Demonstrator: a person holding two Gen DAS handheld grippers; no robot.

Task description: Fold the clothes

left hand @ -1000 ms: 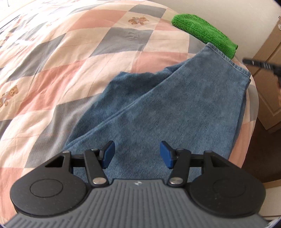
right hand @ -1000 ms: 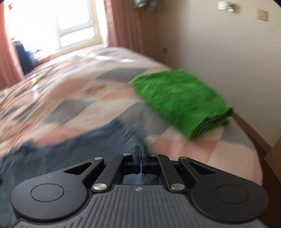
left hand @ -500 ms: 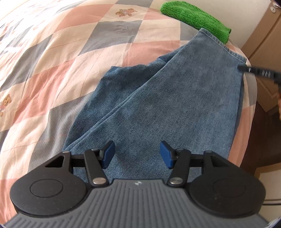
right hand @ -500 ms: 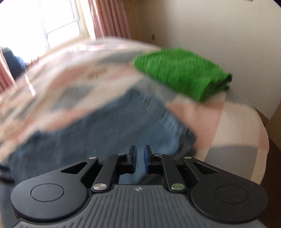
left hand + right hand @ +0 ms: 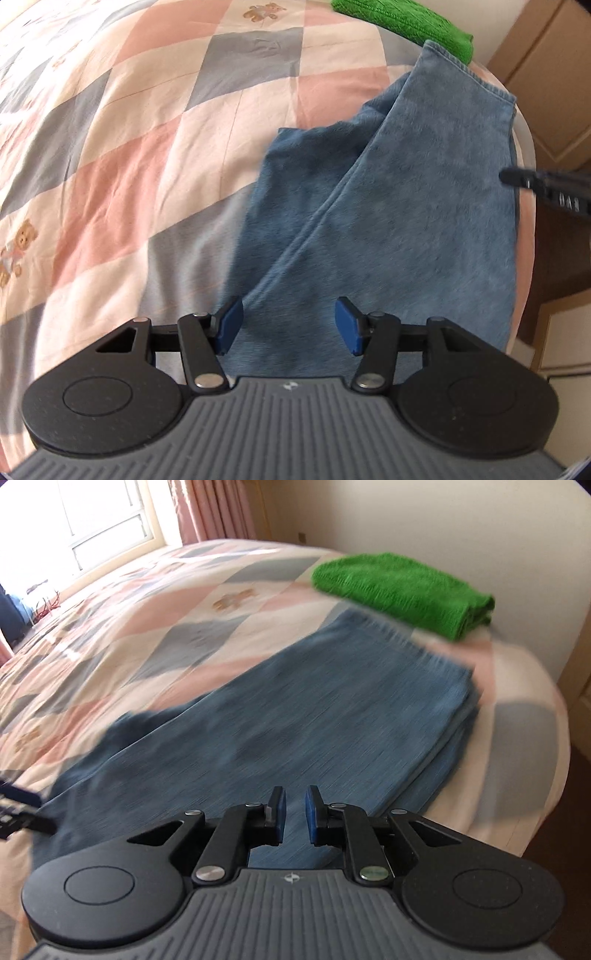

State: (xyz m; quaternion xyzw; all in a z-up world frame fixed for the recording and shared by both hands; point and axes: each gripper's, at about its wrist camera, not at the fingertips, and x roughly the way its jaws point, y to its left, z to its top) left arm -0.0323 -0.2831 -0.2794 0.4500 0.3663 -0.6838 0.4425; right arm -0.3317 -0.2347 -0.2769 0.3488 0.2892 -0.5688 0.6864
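Note:
Blue jeans (image 5: 406, 206) lie folded lengthwise on the patchwork quilt, one leg laid over the other, hems toward the far bed corner. My left gripper (image 5: 289, 325) hovers open over the near end of the jeans, nothing between its blue pads. In the right wrist view the jeans (image 5: 295, 716) stretch ahead, and my right gripper (image 5: 294, 819) stands a little open above their near edge, holding nothing. The right gripper's tip (image 5: 546, 184) shows at the jeans' right edge in the left wrist view. The left gripper's tip (image 5: 18, 808) pokes in at the left.
A folded green towel (image 5: 402, 590) lies past the jeans near the bed's far corner, also in the left wrist view as the green towel (image 5: 402, 22). The quilt (image 5: 147, 147) spreads wide to the left. The bed edge (image 5: 535, 760) drops to dark floor on the right; a wall and wooden furniture (image 5: 546, 74) stand beyond.
My right gripper let go of the jeans' hem, opened a little and drew back toward the near end. The jeans now lie flat. My left gripper shifted slightly and stayed open.

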